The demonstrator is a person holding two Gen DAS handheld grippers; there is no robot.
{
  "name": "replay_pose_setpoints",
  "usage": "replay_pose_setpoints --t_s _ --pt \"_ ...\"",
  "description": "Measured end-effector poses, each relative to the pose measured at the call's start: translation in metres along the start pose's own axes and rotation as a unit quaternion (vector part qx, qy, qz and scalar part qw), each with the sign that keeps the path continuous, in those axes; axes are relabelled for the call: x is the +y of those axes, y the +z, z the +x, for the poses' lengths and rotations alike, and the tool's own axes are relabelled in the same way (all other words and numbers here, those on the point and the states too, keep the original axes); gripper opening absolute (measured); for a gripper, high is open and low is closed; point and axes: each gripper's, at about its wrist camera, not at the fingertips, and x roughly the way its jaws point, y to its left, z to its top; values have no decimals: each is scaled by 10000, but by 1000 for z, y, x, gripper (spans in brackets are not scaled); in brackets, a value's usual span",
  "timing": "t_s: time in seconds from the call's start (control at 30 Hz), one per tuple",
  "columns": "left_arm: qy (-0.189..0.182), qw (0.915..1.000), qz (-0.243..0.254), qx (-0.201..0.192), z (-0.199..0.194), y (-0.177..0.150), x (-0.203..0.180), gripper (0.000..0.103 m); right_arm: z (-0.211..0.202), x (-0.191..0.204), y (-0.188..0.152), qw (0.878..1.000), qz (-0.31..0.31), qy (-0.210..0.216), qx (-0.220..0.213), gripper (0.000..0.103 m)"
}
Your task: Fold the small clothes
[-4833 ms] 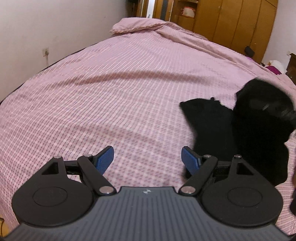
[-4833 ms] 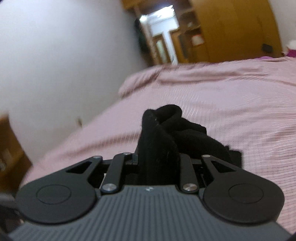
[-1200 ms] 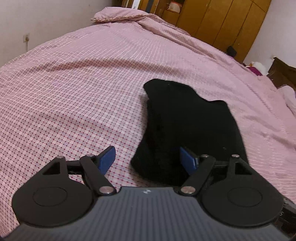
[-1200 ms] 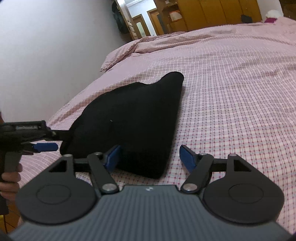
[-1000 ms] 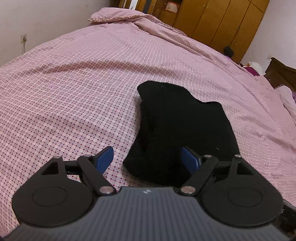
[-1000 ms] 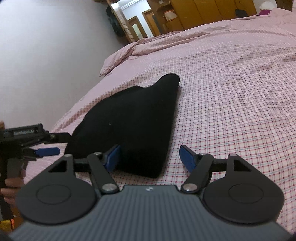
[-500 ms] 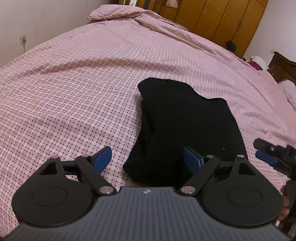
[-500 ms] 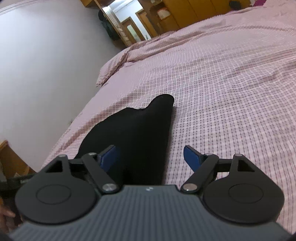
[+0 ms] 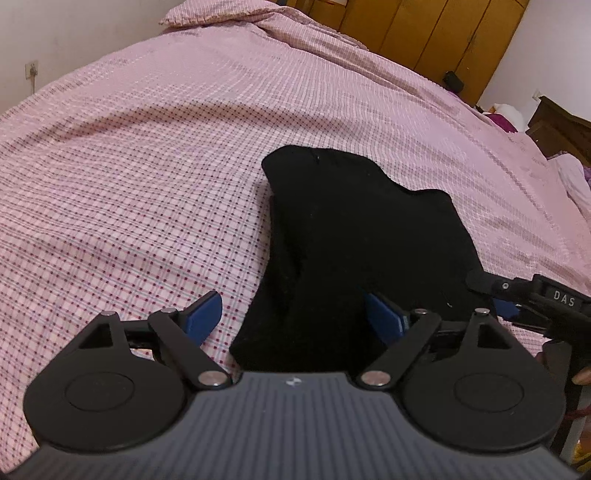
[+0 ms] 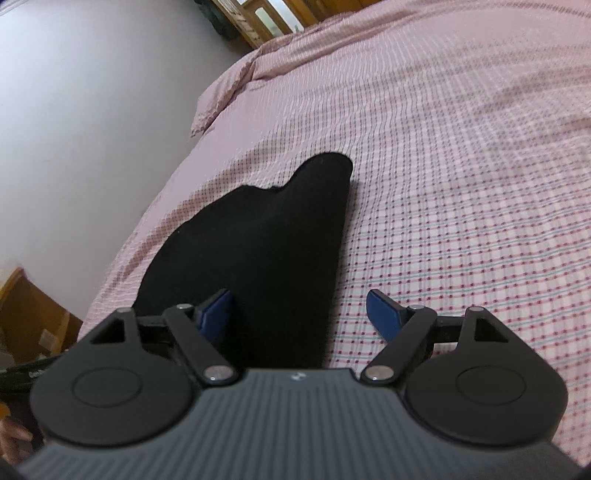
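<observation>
A black folded garment (image 9: 351, 240) lies flat on the pink checked bedspread (image 9: 147, 166). My left gripper (image 9: 291, 306) is open over its near left corner: the right pad is above the cloth, the left pad above bare bedspread. In the right wrist view the same garment (image 10: 258, 240) runs away from me, its pointed end farthest. My right gripper (image 10: 299, 301) is open over its near edge, left pad over cloth, right pad over bedspread (image 10: 461, 166). The right gripper (image 9: 491, 295) also shows at the garment's near right corner. Neither gripper presses on the cloth.
A pillow (image 9: 221, 13) lies at the far end of the bed and wooden wardrobes (image 9: 424, 33) stand behind it. A dark wooden bedside unit (image 9: 561, 129) is at the right. A white wall (image 10: 74, 92) and wooden furniture (image 10: 22, 306) flank the bed's left side.
My right gripper has swung in to the garment's near right corner and now shows at the right edge of the left wrist view. The garment lies as before.
</observation>
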Motion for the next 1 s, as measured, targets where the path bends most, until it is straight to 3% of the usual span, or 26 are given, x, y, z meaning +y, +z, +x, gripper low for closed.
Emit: replay_pose_setpoints --t_s 0.47,0.83,1.0 --pt "-271 9994 -181 90 20 0 14 96 24 -15 4 9990 68 425 144 84" --pt "-1007 9938 -419 206 28 -1 31 96 28 -17 13 9976 92 629 268 86" --pt "-955 9942 -445 235 33 0 30 98 33 -14 16 9969 61 732 290 86"
